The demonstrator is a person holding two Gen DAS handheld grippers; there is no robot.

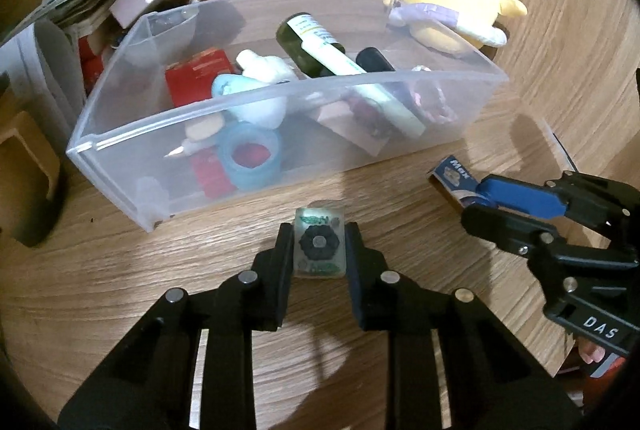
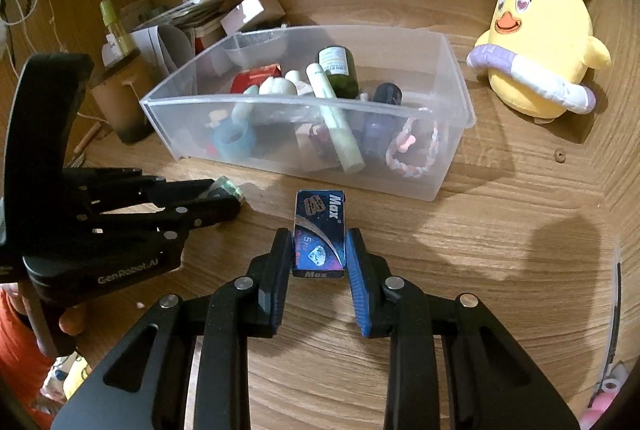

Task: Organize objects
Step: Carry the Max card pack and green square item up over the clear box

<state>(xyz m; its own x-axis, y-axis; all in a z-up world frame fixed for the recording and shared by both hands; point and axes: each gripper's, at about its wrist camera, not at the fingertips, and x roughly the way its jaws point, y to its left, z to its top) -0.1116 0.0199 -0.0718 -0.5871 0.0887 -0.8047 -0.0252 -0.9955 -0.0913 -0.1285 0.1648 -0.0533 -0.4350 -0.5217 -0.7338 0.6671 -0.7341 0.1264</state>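
Objects are being clamped before the clear bin (image 1: 280, 134): left gripper (image 1: 319, 250) squeezing a slippery green-printed block (image 1: 319, 248), right gripper (image 2: 319, 250) pinching a blue box (image 2: 319, 234) that may twist loose

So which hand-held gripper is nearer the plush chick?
Right. The right hand-held gripper, shut on the blue box, sits on the plush chick's side; the left hand-held gripper is farther off.

— Where does the bin (image 2: 456, 78) sit on the table (image 2: 500, 230)?
— Toward the far edge, with the plush chick (image 2: 540, 50) just beside its right end and a pile of clutter (image 2: 208, 14) behind its left end.
— And nearer us?
— The small box (image 2: 319, 234) lies before the bin's front wall; the little block (image 1: 319, 248) lies left of it, apart.
— Inside the bin?
— A bottle (image 2: 340, 70), a tube (image 2: 336, 118), a tape ring (image 2: 234, 140).
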